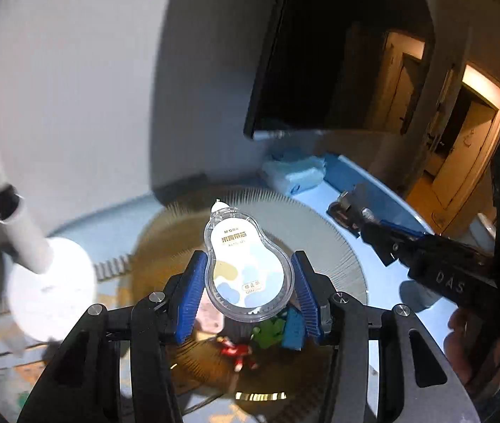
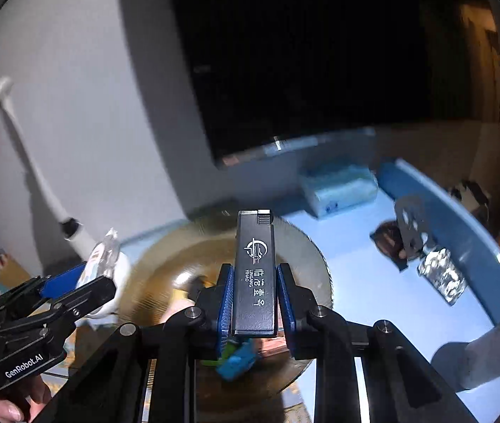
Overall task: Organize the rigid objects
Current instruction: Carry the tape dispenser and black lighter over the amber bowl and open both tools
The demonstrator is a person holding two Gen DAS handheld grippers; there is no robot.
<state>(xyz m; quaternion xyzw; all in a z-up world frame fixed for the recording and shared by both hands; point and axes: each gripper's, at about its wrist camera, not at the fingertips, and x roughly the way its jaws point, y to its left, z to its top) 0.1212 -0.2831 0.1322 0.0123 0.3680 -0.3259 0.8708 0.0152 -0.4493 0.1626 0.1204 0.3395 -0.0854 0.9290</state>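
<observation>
Both grippers hover above the ribbed bowl (image 1: 320, 232): left gripper (image 1: 246, 290) clamps the correction tape (image 1: 246, 264), right gripper (image 2: 254, 303) clamps the black lighter (image 2: 254, 275), seemingly for dropping in.

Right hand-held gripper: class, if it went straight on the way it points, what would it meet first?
Probably the far rim of the ribbed round tray, past the black lighter it grips; depth is unclear.
</observation>
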